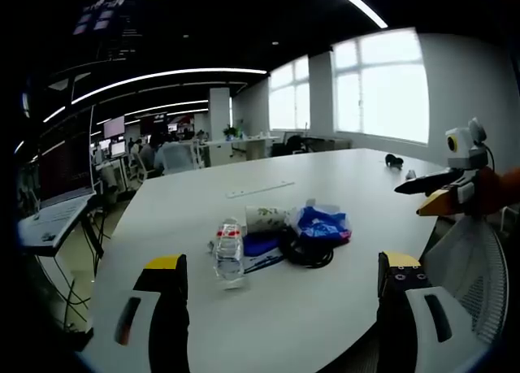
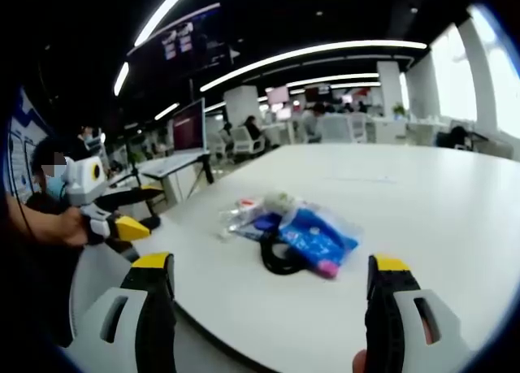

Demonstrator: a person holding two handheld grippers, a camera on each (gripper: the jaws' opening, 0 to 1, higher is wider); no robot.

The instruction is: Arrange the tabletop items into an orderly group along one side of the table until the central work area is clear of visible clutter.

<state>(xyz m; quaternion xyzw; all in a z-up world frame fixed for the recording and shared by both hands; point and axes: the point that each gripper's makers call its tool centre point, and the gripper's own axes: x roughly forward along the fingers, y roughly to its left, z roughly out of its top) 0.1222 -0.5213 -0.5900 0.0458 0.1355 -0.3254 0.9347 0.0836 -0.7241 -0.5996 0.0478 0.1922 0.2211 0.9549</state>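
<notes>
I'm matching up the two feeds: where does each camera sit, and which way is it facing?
Left gripper view: rides the left gripper, facing across the white table toward windows; the right gripper enters at right.
Right gripper view: rides the right gripper, facing the table's far side toward office desks; the left gripper enters at left.
Shared: water bottle, blue bag, black cable.

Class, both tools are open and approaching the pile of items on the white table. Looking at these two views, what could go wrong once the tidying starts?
1. The clear bottle lies on its side; a nudge could probably roll it toward the table edge.
2. The black cable coil overlaps the blue packet, so lifting one may drag the other.
3. The left tool and right tool face the same small pile from opposite sides and could collide.
</notes>
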